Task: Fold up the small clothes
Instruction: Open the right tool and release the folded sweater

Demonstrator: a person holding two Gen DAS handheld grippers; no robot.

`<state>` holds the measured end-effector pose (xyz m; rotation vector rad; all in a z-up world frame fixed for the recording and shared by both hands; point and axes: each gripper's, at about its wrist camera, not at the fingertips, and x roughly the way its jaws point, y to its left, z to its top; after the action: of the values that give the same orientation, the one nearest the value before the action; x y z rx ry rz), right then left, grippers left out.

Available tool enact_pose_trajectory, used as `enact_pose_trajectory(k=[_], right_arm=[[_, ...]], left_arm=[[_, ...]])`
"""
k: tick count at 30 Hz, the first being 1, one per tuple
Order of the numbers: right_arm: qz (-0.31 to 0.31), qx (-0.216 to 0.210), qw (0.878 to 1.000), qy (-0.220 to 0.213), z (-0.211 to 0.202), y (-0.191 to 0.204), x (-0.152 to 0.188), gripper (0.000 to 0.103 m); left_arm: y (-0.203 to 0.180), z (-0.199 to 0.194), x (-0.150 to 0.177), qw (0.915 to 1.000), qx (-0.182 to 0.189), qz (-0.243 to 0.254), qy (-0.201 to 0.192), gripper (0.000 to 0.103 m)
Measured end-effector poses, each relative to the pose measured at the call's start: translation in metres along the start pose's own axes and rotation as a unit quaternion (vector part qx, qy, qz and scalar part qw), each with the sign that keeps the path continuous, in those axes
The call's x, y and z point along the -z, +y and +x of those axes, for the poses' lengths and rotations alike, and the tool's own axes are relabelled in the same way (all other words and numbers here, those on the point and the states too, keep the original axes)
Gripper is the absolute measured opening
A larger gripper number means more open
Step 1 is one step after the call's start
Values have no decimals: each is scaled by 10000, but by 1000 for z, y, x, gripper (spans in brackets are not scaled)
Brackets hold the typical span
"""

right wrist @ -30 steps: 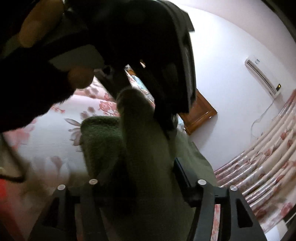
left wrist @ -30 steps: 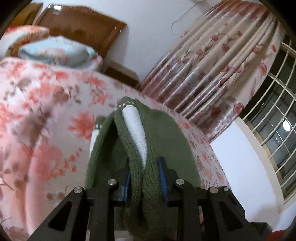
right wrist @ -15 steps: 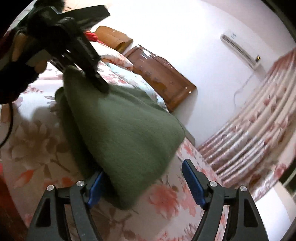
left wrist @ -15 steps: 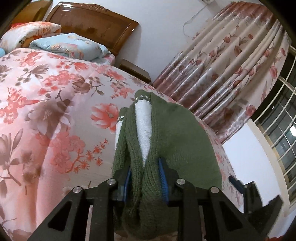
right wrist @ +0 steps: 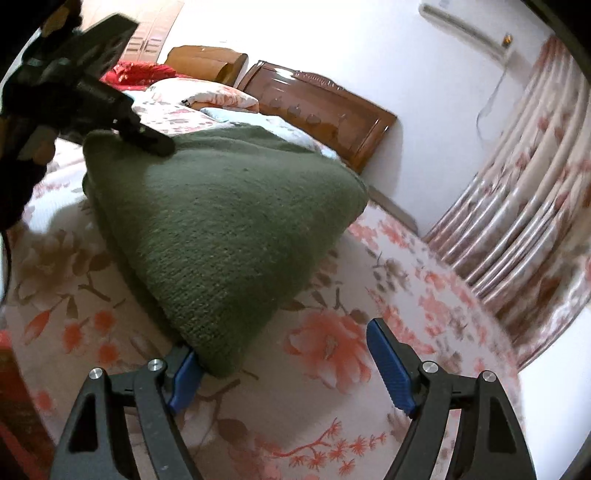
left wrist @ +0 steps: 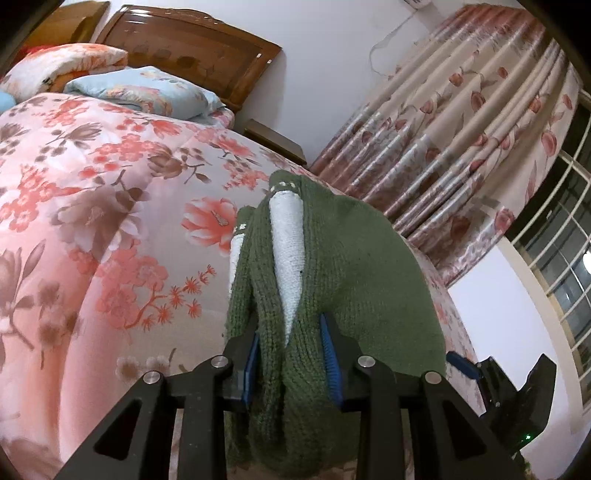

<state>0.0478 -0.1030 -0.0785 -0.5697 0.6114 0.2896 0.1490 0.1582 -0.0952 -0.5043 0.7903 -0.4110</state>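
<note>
A small green knitted garment (left wrist: 354,280) with a white stripe (left wrist: 288,251) hangs folded over the floral bedspread (left wrist: 92,206). My left gripper (left wrist: 291,354) is shut on its bunched edge and holds it up. In the right wrist view the garment (right wrist: 229,229) drapes down to the bed like a tent, with the left gripper (right wrist: 147,140) pinching its top corner. My right gripper (right wrist: 284,365) is open and empty; its left pad sits just beside the garment's lower corner. It also shows at the lower right of the left wrist view (left wrist: 495,380).
The bed has a wooden headboard (left wrist: 192,44) and pillows (left wrist: 144,92) at the far end. Floral curtains (left wrist: 461,147) and a barred window (left wrist: 561,266) stand to the right. A wall air conditioner (right wrist: 465,26) and a nightstand (left wrist: 273,140) are beyond the bed.
My right gripper has let go of the garment, opened wide and drawn back from it. The left gripper keeps its hold and has lowered the garment onto the bed.
</note>
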Motion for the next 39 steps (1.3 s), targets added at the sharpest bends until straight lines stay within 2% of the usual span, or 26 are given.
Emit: enact_pose_trajectory(k=[6, 7, 10, 12, 14, 18, 21, 23, 24, 25, 26, 27, 28, 30, 32, 35, 39], right_arm=[[15, -644, 9979, 25, -20, -16, 12, 103], [5, -770, 9970, -14, -25, -20, 16, 103], [306, -1100, 9932, -213, -40, -35, 24, 103], [619, -1154, 9905, -411, -45, -48, 20, 103], [912, -1112, 9871, -705, -46, -63, 6, 103], [1199, -1091, 9785, -1271, -41, -76, -32, 103], [1149, -1250, 9759, -1369, -26, -65, -55, 103], [848, -1457, 9780, -1225, -8, -45, -61, 103], [596, -1542, 9818, -931, 8, -30, -59, 103], [398, -1646, 9842, -526, 28, -18, -55, 103], [294, -1516, 9872, -402, 39, -10, -49, 103], [283, -1432, 9888, -309, 44, -7, -47, 103], [392, -1493, 9875, -332, 42, -10, -48, 103], [437, -1607, 9855, -315, 37, -15, -53, 103], [503, -1608, 9846, -461, 29, -26, -58, 103], [571, -1642, 9815, -807, 21, -42, -70, 103], [521, -1723, 9788, -980, 30, -48, -91, 103]], left_arm=[[2, -25, 12, 9998, -77, -106, -121, 38], [3, -33, 12, 9995, -177, -146, -205, 40], [0, -56, 4, 9963, -540, -218, -635, 36], [-9, -68, -5, 9951, -448, -162, -867, 36], [-35, -74, -17, 9946, -333, 187, -961, 36], [-87, -52, -28, 9934, -95, 861, -752, 39], [-101, -17, -21, 9934, -17, 1051, -456, 40], [-88, 17, -16, 9948, -223, 989, -141, 40], [-78, 30, -14, 9950, -372, 922, 9, 37], [-65, 39, -11, 9953, -282, 924, -64, 26], [-61, 35, -11, 9953, -172, 940, -181, 24], [-57, 32, -12, 9966, -85, 811, -102, 24], [-55, 26, -16, 9983, -51, 588, -21, 24], [-61, 15, -23, 9987, -158, 477, -38, 26], [-71, 1, -32, 9980, -162, 565, -251, 29], [-82, 0, -52, 9984, 37, 509, -249, 33], [-91, 23, -77, 9988, -178, 380, -265, 35]])
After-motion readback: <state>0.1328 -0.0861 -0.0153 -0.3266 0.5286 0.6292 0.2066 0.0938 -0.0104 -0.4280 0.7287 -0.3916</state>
